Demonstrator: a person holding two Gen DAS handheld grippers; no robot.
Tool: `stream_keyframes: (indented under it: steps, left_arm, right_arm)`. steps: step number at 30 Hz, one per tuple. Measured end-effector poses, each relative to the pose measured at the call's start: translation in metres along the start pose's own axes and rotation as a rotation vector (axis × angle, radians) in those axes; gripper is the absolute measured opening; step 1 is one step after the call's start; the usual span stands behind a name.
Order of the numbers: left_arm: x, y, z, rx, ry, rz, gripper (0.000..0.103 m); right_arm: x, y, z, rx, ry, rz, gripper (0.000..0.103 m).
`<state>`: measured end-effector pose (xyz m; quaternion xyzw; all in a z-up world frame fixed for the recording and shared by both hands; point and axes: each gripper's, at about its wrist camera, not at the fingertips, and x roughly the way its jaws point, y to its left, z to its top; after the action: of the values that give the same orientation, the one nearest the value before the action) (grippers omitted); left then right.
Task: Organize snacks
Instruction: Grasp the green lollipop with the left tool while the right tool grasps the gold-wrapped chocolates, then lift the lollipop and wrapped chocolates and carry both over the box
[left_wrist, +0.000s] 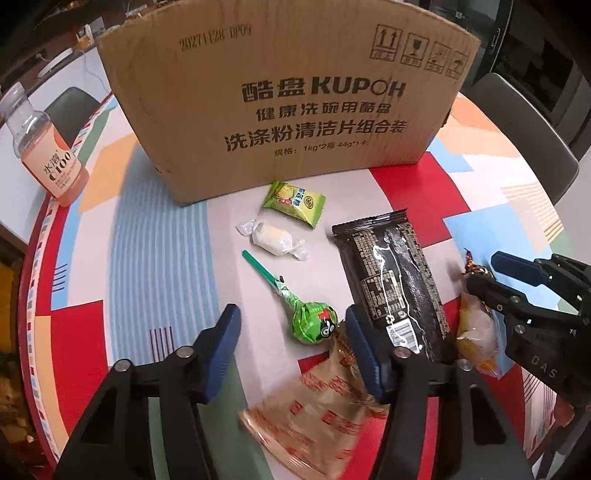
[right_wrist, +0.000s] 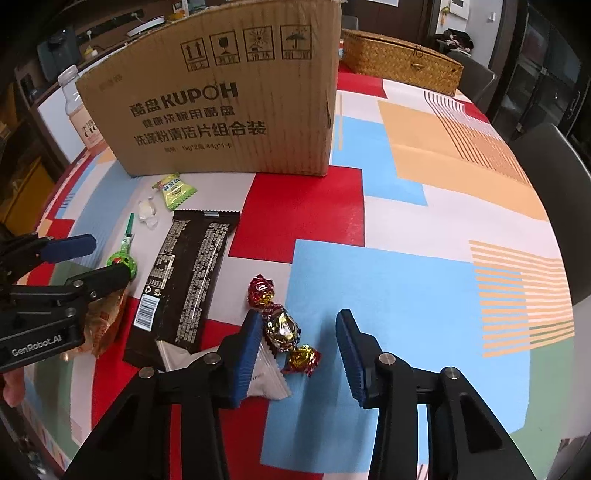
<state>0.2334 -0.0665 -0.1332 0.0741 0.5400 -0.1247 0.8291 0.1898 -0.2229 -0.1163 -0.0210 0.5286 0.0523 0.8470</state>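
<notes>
- snacks lie scattered on the patterned tablecloth (right_wrist: 424, 155) in front of a cardboard box (left_wrist: 288, 92) that stands at 12 o'clock in both wrist views.
- left gripper (left_wrist: 291, 354): jaws partly open, nothing clamped; the green lollipop (left_wrist: 314, 323) lies between its blue pads, head near the right pad, stick running toward 11 o'clock.
- that right pad rests over the top edge of a tan snack bag (left_wrist: 317, 402), at 6 o'clock; real contact cannot be told.
- black snack packet (left_wrist: 395, 288) lies just beside the left gripper at 2 o'clock; green sachet (left_wrist: 293, 203) and white twist candy (left_wrist: 271, 238) sit farther off at 12 o'clock, near the box.
- right gripper (right_wrist: 299, 354): jaws partly open, gripping nothing; the gold-and-red foil candies (right_wrist: 282, 325) lie between the pads, close against the left one.
- white sachet (right_wrist: 266, 380) lies under that left pad at 7 o'clock.
- drink bottle (left_wrist: 40, 144) stands at 10 o'clock, well apart.
</notes>
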Motion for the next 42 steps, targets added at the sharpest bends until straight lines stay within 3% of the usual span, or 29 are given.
stream_keyframes:
  steps: [10, 14, 29, 42]
  left_arm:
    - [0.012, 0.004, 0.003, -0.030, 0.021, -0.036, 0.038]
    - [0.012, 0.003, 0.003, -0.029, 0.017, -0.042, 0.026]
    - [-0.041, 0.008, -0.002, -0.033, -0.111, -0.042, 0.026]
    - [-0.096, 0.016, 0.000, -0.047, -0.242, -0.043, 0.026]
  right_arm:
    - [0.008, 0.002, 0.006, -0.010, 0.003, 0.010, 0.025]
    - [0.008, 0.003, 0.007, -0.009, 0.003, 0.022, 0.020]
    - [-0.021, 0.013, 0.011, -0.029, -0.071, 0.037, 0.018]
    - [-0.066, 0.029, 0.029, -0.059, -0.194, 0.065, 0.018]
